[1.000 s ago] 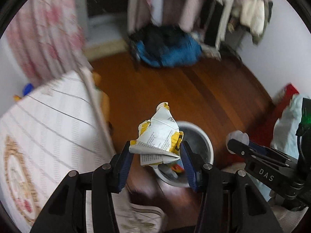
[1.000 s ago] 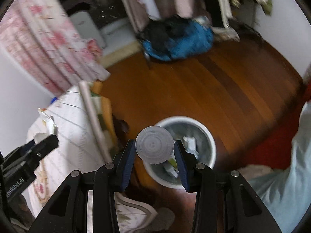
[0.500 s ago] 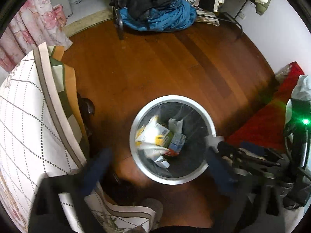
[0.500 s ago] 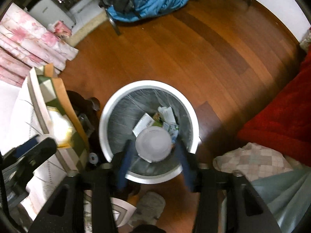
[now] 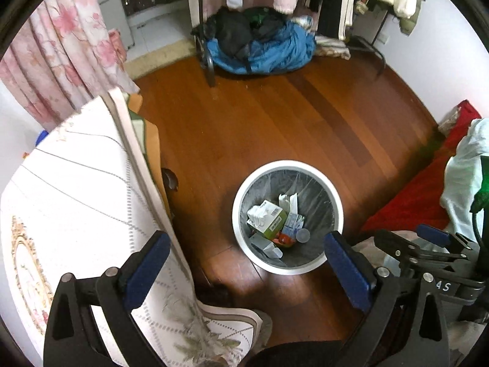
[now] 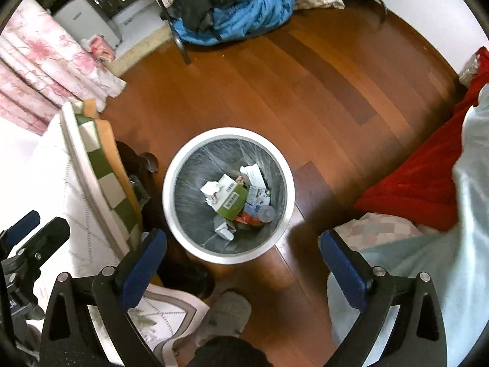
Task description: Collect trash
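A white round trash bin (image 5: 334, 189) with a grey liner stands on the wooden floor; it also shows in the right wrist view (image 6: 183, 159). Inside lie a crumpled white and green carton (image 5: 267, 218) (image 6: 227, 195), a clear round plastic lid (image 5: 303, 235) (image 6: 266, 213) and other paper scraps. My left gripper (image 5: 244, 253) is wide open and empty above the bin's near edge. My right gripper (image 6: 241, 249) is wide open and empty above the bin's near rim.
A table with a white patterned cloth (image 5: 76, 202) lies on the left, close to the bin. A red blanket (image 6: 428, 177) and pale bedding are on the right. A clothes rack with a blue and black pile (image 5: 259, 46) stands at the far side.
Both grippers opened wide. The crumpled paper left my left gripper and the clear lid left my right gripper; both now lie in the bin.
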The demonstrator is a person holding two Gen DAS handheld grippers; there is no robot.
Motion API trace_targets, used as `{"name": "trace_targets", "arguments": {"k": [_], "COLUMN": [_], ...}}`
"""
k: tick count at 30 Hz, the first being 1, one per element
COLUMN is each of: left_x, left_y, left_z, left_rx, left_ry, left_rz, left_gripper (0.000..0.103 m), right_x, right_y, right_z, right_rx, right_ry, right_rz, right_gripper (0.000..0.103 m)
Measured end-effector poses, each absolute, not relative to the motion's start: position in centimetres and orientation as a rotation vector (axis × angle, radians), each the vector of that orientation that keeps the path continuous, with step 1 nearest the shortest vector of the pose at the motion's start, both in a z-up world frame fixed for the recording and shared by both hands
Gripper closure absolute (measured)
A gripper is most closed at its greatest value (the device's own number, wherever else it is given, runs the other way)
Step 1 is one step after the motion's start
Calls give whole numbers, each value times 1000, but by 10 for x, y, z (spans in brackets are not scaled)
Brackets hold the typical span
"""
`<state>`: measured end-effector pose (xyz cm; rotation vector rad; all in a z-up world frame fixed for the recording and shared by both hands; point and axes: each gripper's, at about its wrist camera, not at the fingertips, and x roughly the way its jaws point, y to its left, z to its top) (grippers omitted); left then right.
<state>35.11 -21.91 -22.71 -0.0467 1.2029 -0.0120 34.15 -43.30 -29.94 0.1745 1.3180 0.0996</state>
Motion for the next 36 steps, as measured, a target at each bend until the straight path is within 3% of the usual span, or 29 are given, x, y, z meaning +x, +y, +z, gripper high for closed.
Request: {"name": "trace_targets", "arguments": {"k": [18, 36], "left_x": [244, 187], "left_y": [-208, -187], "left_z": [-73, -13], "left_rx": [-103, -180], "left_ry": [996, 965], "left_rz": [-98, -162], "left_gripper": [0, 0], "right_x": [219, 155], "right_y": [-436, -427], "right_z": [-104, -26], "right_rx": [208, 238], "right_ry": [1073, 1043], "right_rz": [259, 420], "right_gripper": [1, 1]}}
